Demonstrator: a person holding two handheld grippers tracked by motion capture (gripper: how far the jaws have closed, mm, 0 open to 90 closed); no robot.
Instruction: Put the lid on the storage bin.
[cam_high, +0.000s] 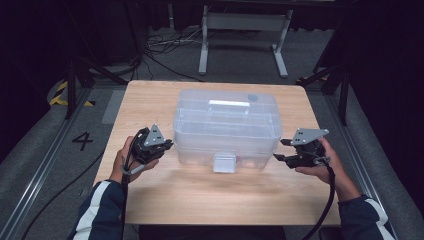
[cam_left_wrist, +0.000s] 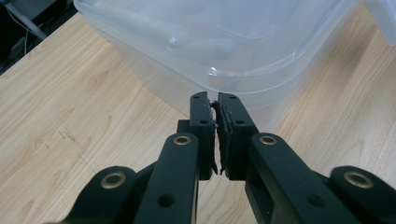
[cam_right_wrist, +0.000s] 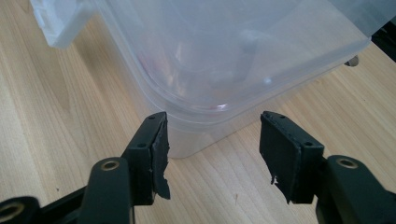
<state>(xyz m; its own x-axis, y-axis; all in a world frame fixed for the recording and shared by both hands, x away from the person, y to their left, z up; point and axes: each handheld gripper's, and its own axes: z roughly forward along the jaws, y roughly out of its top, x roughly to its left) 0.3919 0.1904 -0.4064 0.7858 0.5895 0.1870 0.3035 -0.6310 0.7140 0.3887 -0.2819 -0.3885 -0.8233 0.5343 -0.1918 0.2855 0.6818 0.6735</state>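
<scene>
Now, clear plastic box (cam_high: 226, 125) on table (cam_high: 150, 100), left claw (cam_high: 167, 145) closed, right claw (cam_high: 281, 150) open.

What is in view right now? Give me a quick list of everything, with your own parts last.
Storage box: one, clear plastic with lid on, middle of the table, between the two grippers.
Latch: one, clear, on the box's near side, facing the person.
Handle: one, whitish, on top of the lid.
Table: one, light wood.
Metal frame: one, grey-white, on the floor beyond the table.
Cables: several, black, on the floor behind the table.
Left gripper: one, black, at the box's left corner, jaws almost together, nothing between them.
Right gripper: one, black, at the box's right corner, jaws apart, holding nothing.
Sleeves: two, dark blue with white stripes, bottom edge.
</scene>
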